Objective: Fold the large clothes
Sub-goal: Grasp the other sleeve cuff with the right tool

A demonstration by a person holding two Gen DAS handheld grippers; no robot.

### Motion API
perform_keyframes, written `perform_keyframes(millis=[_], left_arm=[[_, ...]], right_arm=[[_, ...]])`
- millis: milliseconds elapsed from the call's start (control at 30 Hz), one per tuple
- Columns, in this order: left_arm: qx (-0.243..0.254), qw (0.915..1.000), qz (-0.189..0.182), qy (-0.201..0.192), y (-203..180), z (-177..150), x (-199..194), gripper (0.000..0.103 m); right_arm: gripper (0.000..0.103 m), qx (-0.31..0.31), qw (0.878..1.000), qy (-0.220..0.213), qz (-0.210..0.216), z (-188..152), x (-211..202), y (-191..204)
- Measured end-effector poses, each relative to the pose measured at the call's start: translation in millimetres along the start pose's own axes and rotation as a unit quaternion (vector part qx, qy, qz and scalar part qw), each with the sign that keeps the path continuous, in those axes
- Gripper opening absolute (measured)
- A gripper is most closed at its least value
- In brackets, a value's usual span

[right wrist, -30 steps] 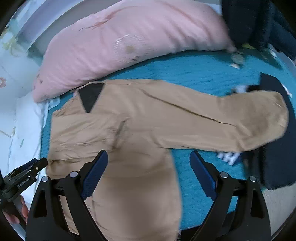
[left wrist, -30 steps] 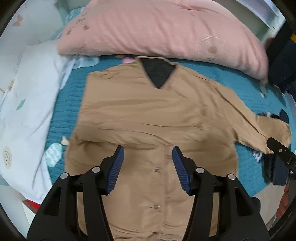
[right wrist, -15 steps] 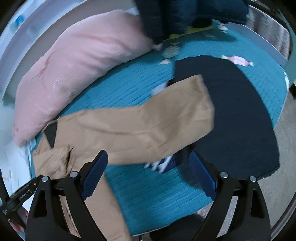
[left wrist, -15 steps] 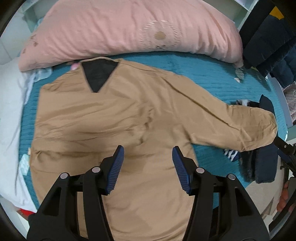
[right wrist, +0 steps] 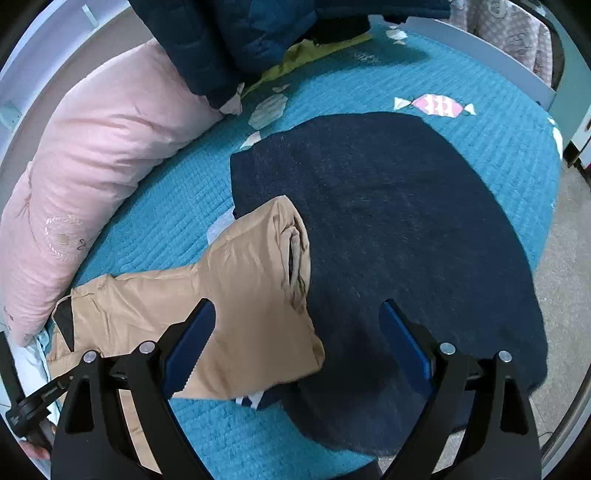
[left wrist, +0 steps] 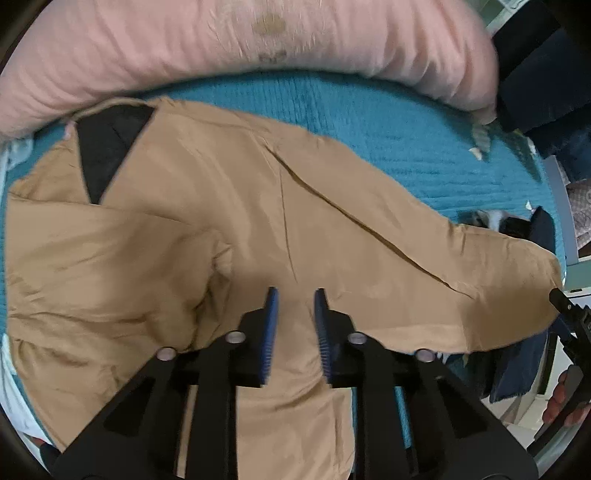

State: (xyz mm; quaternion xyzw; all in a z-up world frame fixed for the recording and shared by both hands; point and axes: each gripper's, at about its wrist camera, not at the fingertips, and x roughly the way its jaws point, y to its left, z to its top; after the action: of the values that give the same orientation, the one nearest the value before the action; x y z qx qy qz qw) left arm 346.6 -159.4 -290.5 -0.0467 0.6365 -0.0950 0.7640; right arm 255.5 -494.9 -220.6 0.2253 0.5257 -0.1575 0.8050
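Observation:
A tan jacket [left wrist: 207, 229] with a black lining at the collar lies spread on the teal bedspread [left wrist: 369, 110]. Its right sleeve [left wrist: 461, 280] stretches out to the right. My left gripper [left wrist: 294, 295] hovers over the armpit area, its jaws narrowed to a small gap with nothing between them. My right gripper [right wrist: 297, 314] is wide open just in front of the sleeve cuff [right wrist: 291, 258], which lies on a dark navy garment [right wrist: 406, 229]. The right gripper's tip also shows in the left wrist view [left wrist: 565, 306] at the cuff.
A long pink pillow [left wrist: 221, 48] runs along the far side of the bed. Dark blue jackets [right wrist: 236, 33] are piled at the far right corner. A white quilt edge [left wrist: 7, 369] lies to the left. The bed edge and floor [right wrist: 569, 295] are on the right.
My left gripper moved right and closer over the jacket, and its jaws narrowed. My right gripper swung right and came down at the sleeve cuff, still wide open.

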Motion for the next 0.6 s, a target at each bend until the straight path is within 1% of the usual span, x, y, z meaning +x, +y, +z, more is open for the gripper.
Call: perform_keyframes(millis=[33, 67, 100, 133, 167, 200, 233, 267, 333, 467, 600], left_arm=[[-0.003, 1.0000, -0.001, 0.007, 0, 2, 7, 0.010], [-0.007, 0.9999, -0.001, 0.014, 1, 4, 16, 0.009], [-0.013, 0.9997, 0.002, 0.023, 3, 7, 26, 0.009], [-0.018, 0.9994, 0.008, 0.028, 4, 7, 32, 0.007], [-0.024, 0.9989, 0.016, 0.036, 7, 8, 41, 0.006], [-0.028, 0.9985, 0.017, 0.043, 9, 7, 49, 0.006], [-0.030, 0.9983, 0.016, 0.047, 10, 7, 54, 0.005], [-0.031, 0.9982, 0.016, 0.049, 11, 6, 58, 0.005], [-0.026, 0.9982, 0.020, 0.049, 12, 4, 62, 0.005], [-0.020, 0.9984, 0.024, 0.047, 11, 5, 62, 0.005], [-0.012, 0.9990, 0.021, 0.037, 7, 7, 50, 0.005]], right_arm=[[0.086, 0.000, 1.000, 0.003, 0.000, 1, 5, 0], [0.083, 0.002, 1.000, 0.007, 0.002, 2, 11, 0], [0.068, 0.004, 1.000, 0.010, 0.005, 2, 15, 0], [0.051, 0.005, 1.000, 0.013, 0.007, 2, 18, 0], [0.041, 0.006, 1.000, 0.017, 0.008, 1, 21, 0], [0.022, 0.010, 1.000, 0.019, 0.014, 0, 23, 0], [0.017, 0.015, 0.999, 0.021, 0.030, -1, 24, -1], [0.016, 0.018, 0.999, 0.023, 0.037, -1, 25, -1], [0.012, 0.020, 0.999, 0.021, 0.036, 0, 25, 0], [0.010, 0.019, 0.998, 0.012, 0.052, 0, 14, 8], [0.009, 0.001, 0.998, -0.006, 0.070, -1, -10, 27]])
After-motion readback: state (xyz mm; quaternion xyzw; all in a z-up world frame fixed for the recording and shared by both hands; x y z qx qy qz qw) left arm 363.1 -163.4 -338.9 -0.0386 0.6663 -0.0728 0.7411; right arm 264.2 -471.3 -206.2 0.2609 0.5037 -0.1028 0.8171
